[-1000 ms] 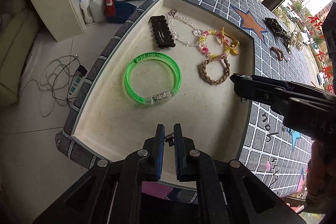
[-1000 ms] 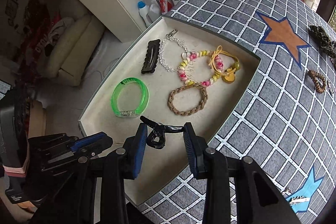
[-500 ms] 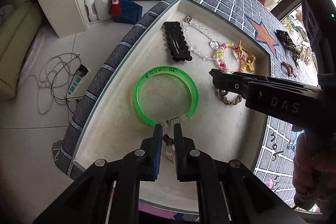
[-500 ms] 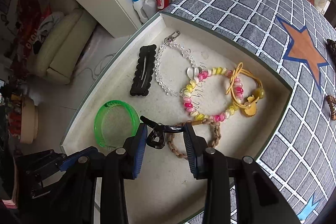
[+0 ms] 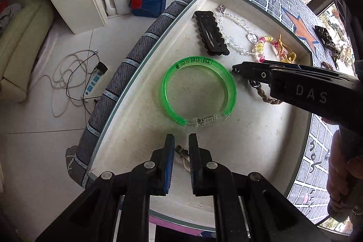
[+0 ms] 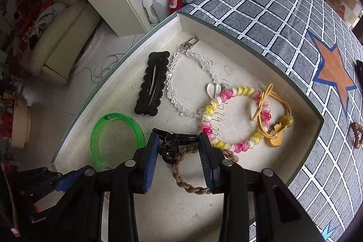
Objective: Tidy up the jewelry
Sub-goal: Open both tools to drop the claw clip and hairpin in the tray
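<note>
Black hair clip (image 6: 171, 143), clamped crosswise in right gripper (image 6: 178, 146)

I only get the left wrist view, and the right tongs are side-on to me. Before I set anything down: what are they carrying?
Observer: The right tongs are shut on a black clip, held crosswise between the pads.
Operator: What lies beneath it?
Observer: The braided bracelet. The clip sits over its far edge, but I cannot tell whether they touch.
Operator: Is the bead bracelet free of the yellow cord?
Observer: No. The yellow cord lies across the right side of the bead bracelet.
</note>
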Available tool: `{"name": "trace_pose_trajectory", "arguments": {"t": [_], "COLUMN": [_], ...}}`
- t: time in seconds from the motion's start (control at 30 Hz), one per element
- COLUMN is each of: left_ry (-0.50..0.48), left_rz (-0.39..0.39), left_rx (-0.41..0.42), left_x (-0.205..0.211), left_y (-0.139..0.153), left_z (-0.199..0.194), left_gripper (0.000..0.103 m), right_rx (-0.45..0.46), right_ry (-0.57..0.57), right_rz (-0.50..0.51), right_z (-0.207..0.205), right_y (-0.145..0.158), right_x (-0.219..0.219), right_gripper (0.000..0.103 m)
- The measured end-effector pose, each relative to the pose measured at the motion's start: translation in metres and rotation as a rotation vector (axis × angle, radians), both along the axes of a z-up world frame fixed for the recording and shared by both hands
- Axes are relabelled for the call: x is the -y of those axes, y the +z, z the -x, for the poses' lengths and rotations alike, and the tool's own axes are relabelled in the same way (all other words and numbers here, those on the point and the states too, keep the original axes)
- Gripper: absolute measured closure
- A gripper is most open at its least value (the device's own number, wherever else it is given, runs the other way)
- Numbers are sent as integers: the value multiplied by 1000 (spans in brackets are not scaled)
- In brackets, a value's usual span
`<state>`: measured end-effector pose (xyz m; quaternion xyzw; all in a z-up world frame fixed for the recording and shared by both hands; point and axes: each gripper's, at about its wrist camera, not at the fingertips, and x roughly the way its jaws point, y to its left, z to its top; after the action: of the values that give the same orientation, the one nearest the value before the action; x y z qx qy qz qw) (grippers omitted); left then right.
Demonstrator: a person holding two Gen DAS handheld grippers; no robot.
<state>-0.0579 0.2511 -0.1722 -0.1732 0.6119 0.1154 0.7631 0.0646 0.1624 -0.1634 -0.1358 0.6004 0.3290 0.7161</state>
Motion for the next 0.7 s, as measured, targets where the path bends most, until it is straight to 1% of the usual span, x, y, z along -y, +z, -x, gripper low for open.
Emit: {"name": "trace_pose_trajectory", "arguments": {"t": [0.03, 0.07, 0.13, 0.23, 0.4, 0.57, 0.7], "left_ry": [-5, -11, -20, -25, -42, -62, -76], "left_rz": [-14, -28, -49, -63, -77, -91, -99], "left_rx": [-1, -1, -1, -3, -7, -16, -21], "left_x": [2, 3, 5, 7, 12, 18, 22], "left_y": [1, 2, 3, 5, 7, 9, 9], "left_z": [0, 0, -1, -3, -4, -5, -5], "left_gripper": [85, 85, 85, 85, 85, 85, 85], "right_rx": [-2, -8, -24, -42, -38, -35, -43], "right_ry": [4, 4, -9, -42, -94, -148, -200], "right_rz": [0, -1, -20, -58, -108, -123, -125], "right_z": [-1, -2, -6, -10, -12, -9, -3], "right_y": [0, -1, -2, 4, 20, 32, 35], "right_x": [-1, -5, -8, 4, 30, 60, 83], "right_gripper": [59, 50, 44, 44, 44, 43, 43]}}
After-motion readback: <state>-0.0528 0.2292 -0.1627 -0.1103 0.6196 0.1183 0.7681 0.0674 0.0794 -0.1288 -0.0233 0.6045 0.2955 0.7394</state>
